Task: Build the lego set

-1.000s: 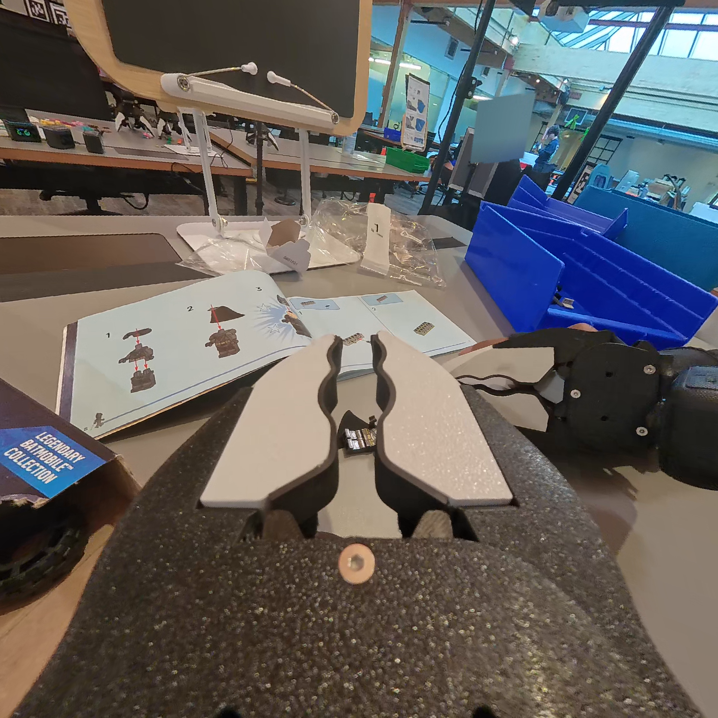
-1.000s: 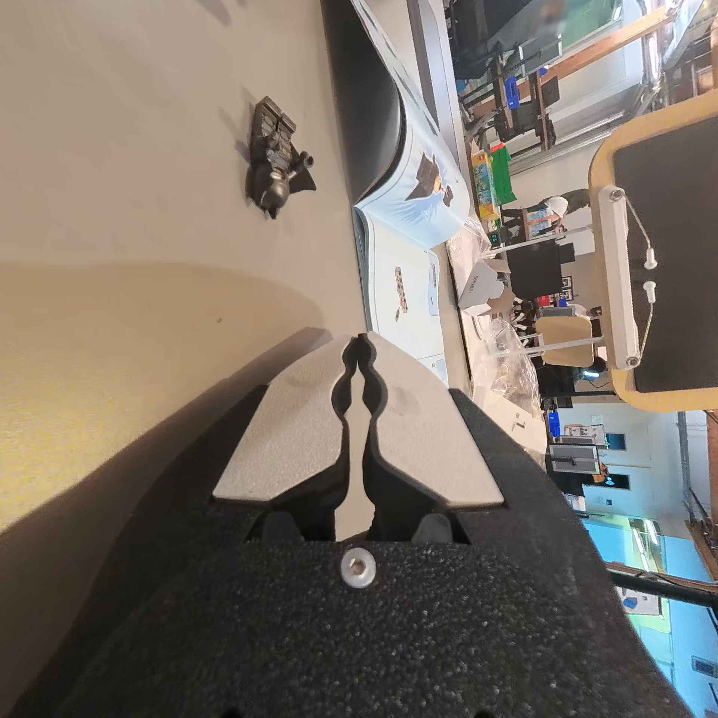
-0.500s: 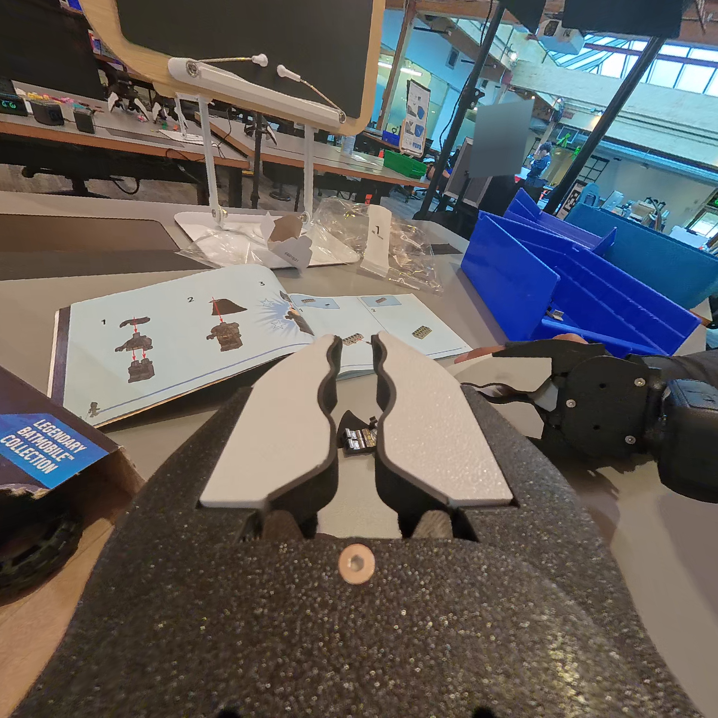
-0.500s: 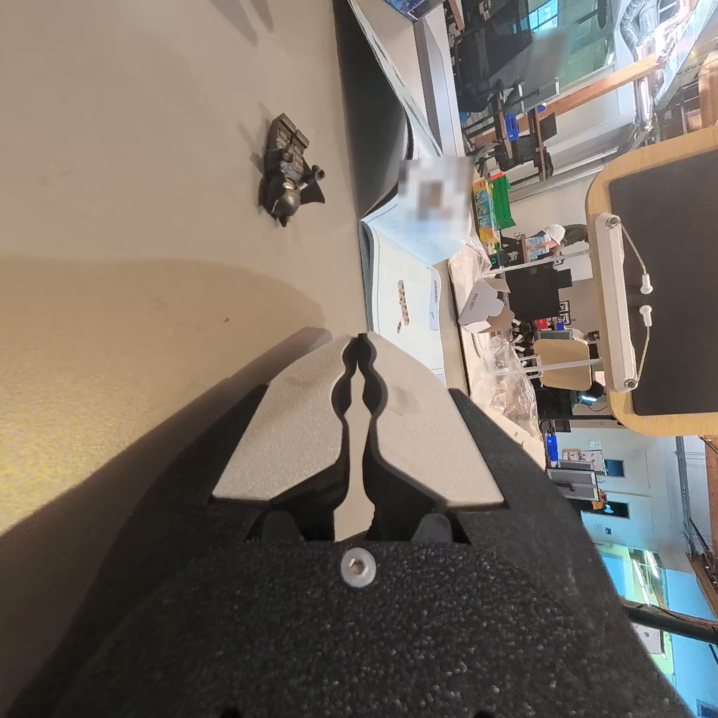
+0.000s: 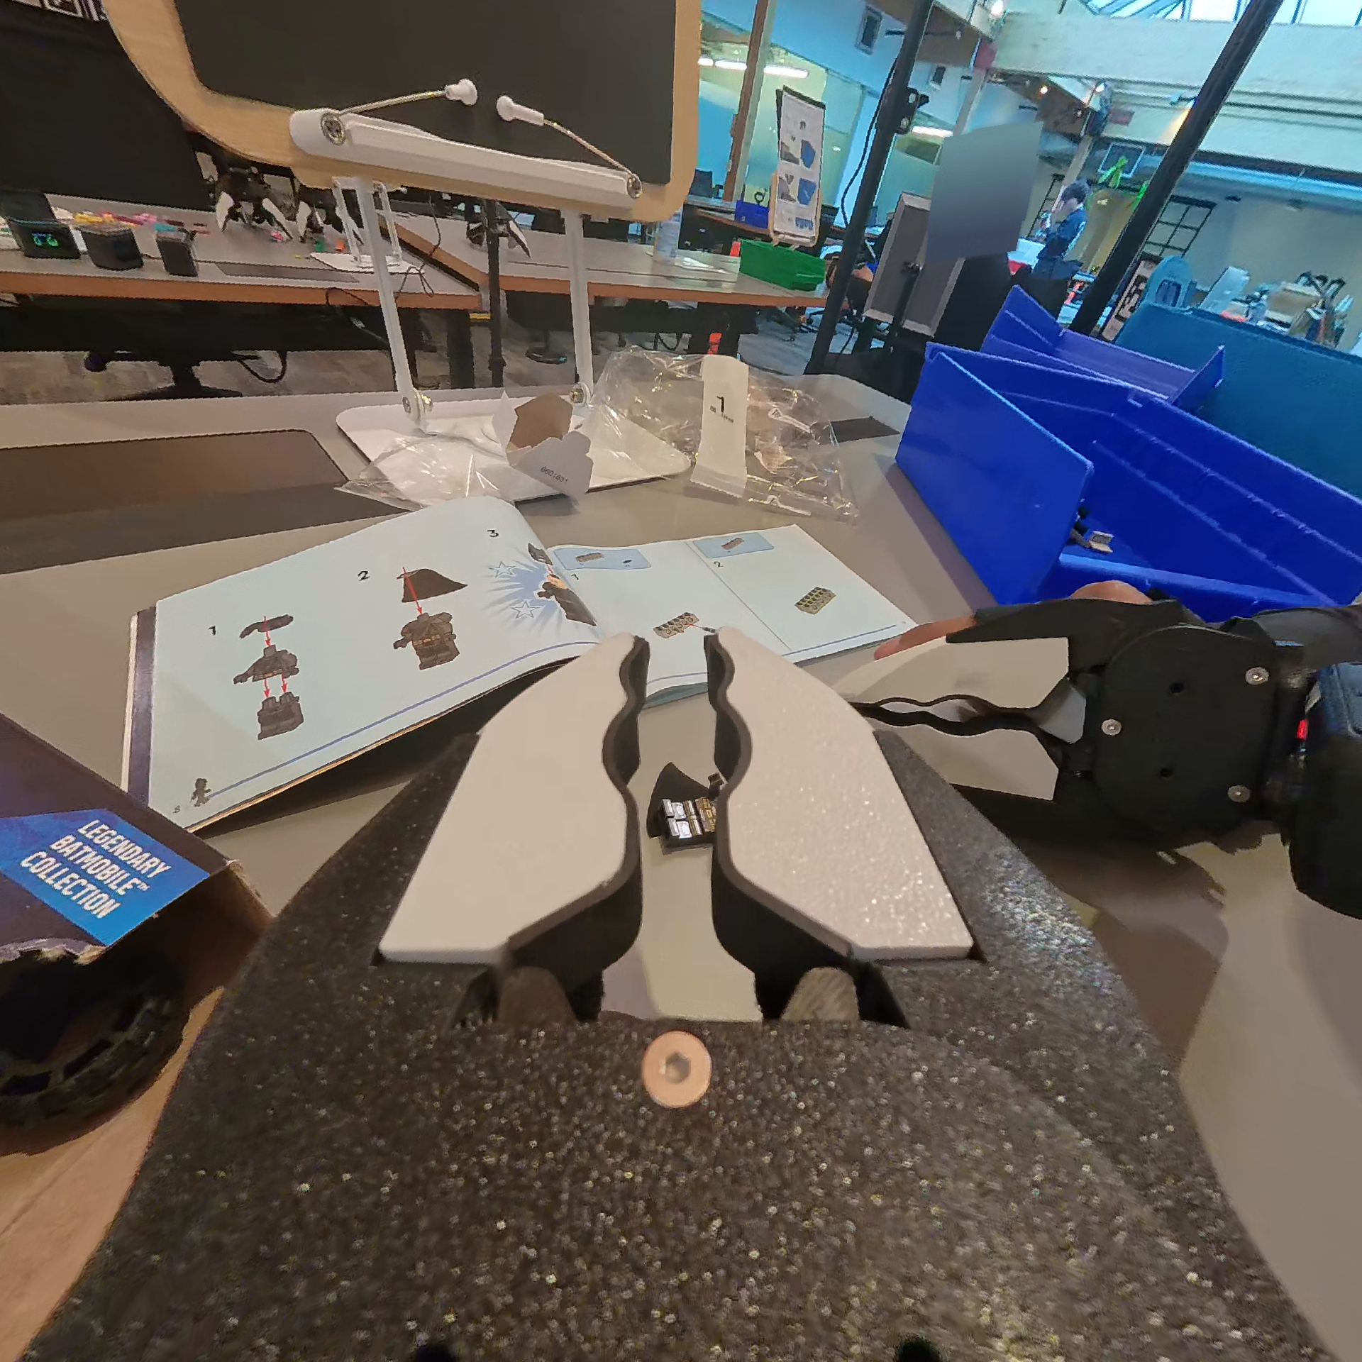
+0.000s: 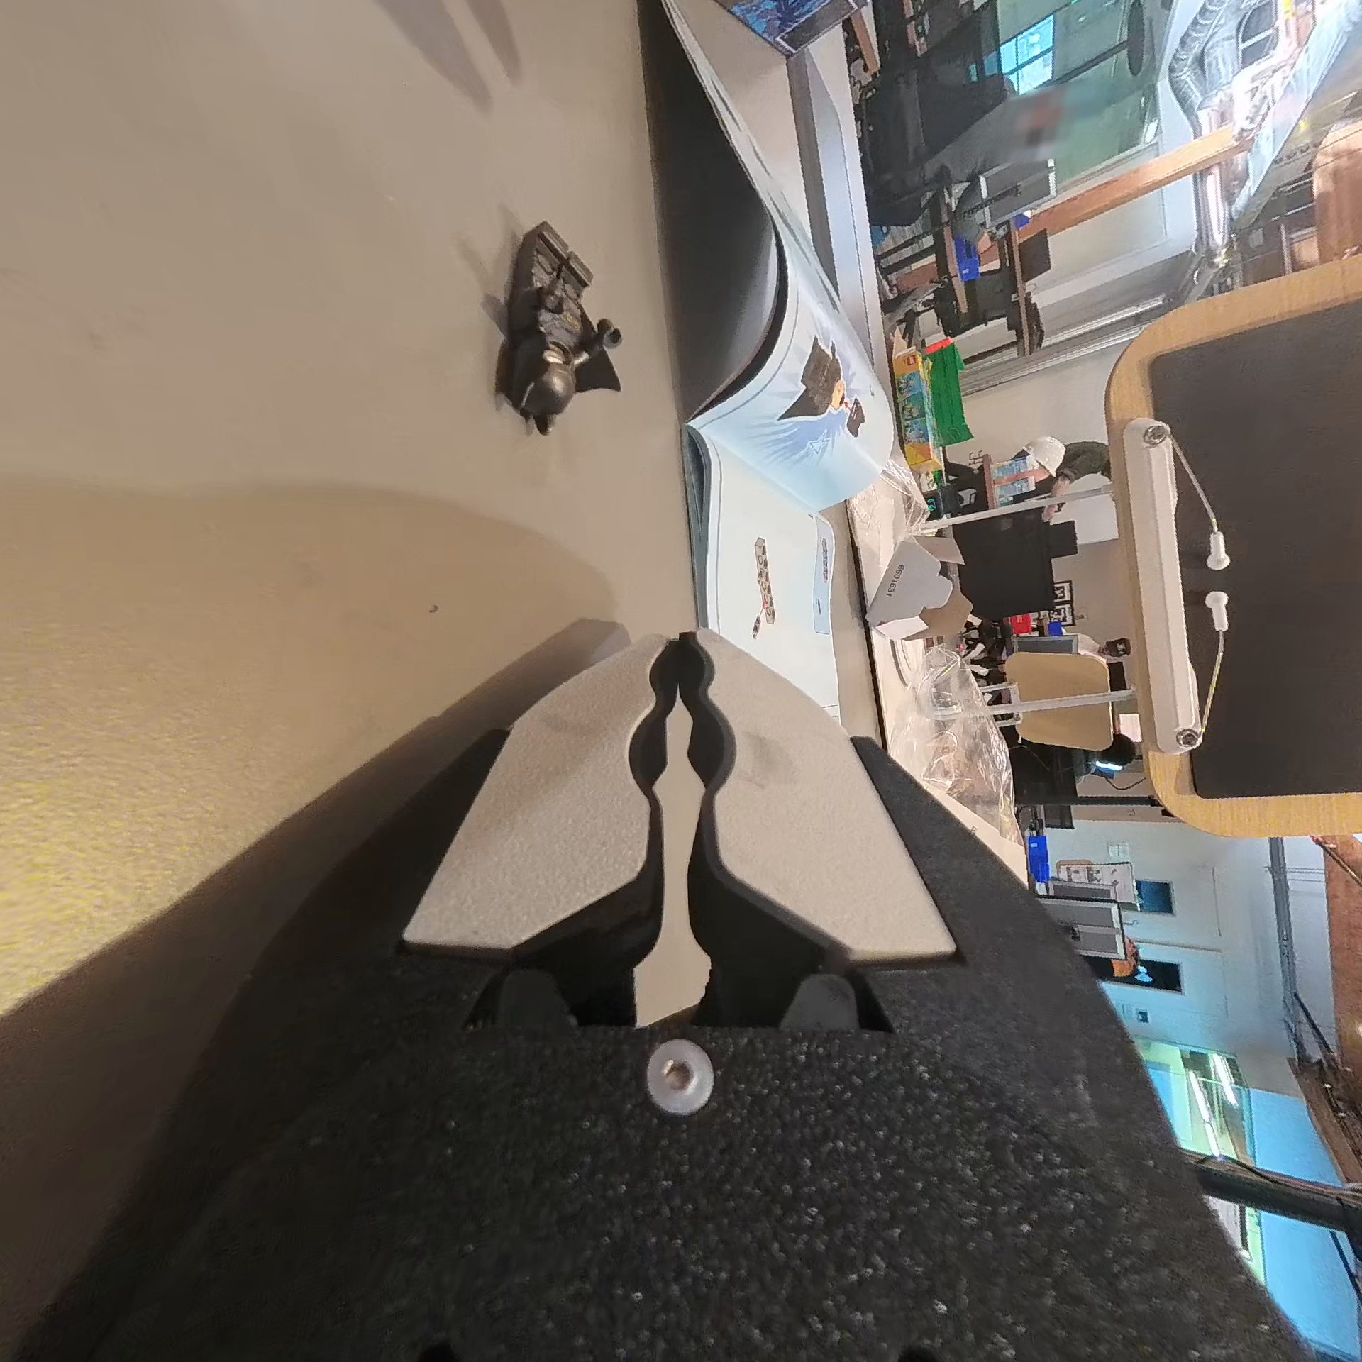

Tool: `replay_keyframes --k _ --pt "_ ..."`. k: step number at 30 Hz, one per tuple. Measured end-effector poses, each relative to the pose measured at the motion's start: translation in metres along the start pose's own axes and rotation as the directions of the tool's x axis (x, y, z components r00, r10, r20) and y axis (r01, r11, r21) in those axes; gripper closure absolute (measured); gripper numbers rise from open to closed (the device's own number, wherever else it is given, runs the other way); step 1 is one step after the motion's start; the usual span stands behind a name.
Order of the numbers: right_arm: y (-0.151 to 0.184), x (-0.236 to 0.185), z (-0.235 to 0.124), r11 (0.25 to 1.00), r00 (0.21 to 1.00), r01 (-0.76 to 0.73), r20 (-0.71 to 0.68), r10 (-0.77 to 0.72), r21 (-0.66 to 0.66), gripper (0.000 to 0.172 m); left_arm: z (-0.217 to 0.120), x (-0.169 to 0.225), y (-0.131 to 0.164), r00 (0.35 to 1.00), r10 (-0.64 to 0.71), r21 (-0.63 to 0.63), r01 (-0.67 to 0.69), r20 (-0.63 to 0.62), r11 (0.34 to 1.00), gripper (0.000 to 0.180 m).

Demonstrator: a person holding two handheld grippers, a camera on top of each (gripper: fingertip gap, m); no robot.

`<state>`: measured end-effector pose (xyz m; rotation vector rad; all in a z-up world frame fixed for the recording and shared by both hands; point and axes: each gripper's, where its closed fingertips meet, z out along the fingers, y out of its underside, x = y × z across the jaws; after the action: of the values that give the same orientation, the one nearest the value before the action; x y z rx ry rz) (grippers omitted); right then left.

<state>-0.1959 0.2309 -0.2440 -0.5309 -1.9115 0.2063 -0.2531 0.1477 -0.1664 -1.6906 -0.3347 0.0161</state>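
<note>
Left wrist view: the left tool [image 5: 674,648], jaws narrowly parted and empty, hovered over a small black toy figure [image 5: 685,814] on the desk [image 5: 847,516]. Light, rigid, probably slippery; best gripped across its torso. The right tool [image 6: 682,647] was shut.

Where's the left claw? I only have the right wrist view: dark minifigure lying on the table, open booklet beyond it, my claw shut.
Observer: The left claw points toward the booklet. The minifigure shows through the gap between its fingers.
Operator: Gripping it?
Observer: No. The left wrist view shows the fingers apart and the figure lying on the table between them, with a gap on the left side.
Operator: Anything beside my claw that I can't see?
Observer: Blue divided bins stand just behind the right claw, which lies on its side next to the left one.
</note>
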Motion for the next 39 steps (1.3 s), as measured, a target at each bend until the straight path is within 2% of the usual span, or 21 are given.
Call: replay_keyframes --k 18,25,26,27,28,32,35,37,39 --pt "0.000 0.000 0.000 1.000 1.000 0.004 -0.003 -0.004 0.001 0.171 0.000 0.004 0.006 0.990 0.131 -0.051 -0.128 0.054 0.990 0.166" --pt "0.001 0.000 0.000 1.000 1.000 -0.008 0.016 0.008 0.001 0.172 0.001 0.005 0.006 0.989 0.139 -0.057 -0.136 0.057 0.989 0.166" --pt "0.003 0.001 0.000 1.000 0.999 -0.019 0.036 0.020 -0.010 0.171 0.001 0.005 0.006 0.989 0.137 -0.056 -0.134 0.057 0.989 0.166" --pt "0.005 0.004 -0.003 0.999 0.998 -0.041 0.051 0.043 -0.028 0.161 0.001 0.004 0.006 0.988 0.140 -0.058 -0.136 0.060 0.989 0.166" --pt "0.005 0.009 -0.007 0.996 0.994 -0.073 0.075 0.076 -0.043 0.151 0.000 0.003 0.006 0.987 0.147 -0.061 -0.143 0.066 0.988 0.166" --pt "-0.007 0.064 -0.045 0.946 0.931 -0.323 0.175 0.320 -0.012 0.149 -0.002 0.000 0.008 0.980 0.180 -0.080 -0.173 0.090 0.982 0.166" --pt "0.000 0.107 -0.076 0.896 0.862 -0.443 0.265 0.432 -0.020 0.142 -0.001 0.000 0.010 0.976 0.197 -0.094 -0.189 0.091 0.978 0.166" --pt "0.023 0.143 -0.094 0.887 0.859 -0.461 0.238 0.453 -0.025 0.137 0.000 0.001 0.012 0.973 0.212 -0.105 -0.202 0.094 0.974 0.166" --pt "0.070 0.184 -0.111 0.886 0.875 -0.460 0.135 0.465 -0.064 0.141 -0.001 -0.001 0.015 0.964 0.240 -0.132 -0.225 0.112 0.965 0.166"
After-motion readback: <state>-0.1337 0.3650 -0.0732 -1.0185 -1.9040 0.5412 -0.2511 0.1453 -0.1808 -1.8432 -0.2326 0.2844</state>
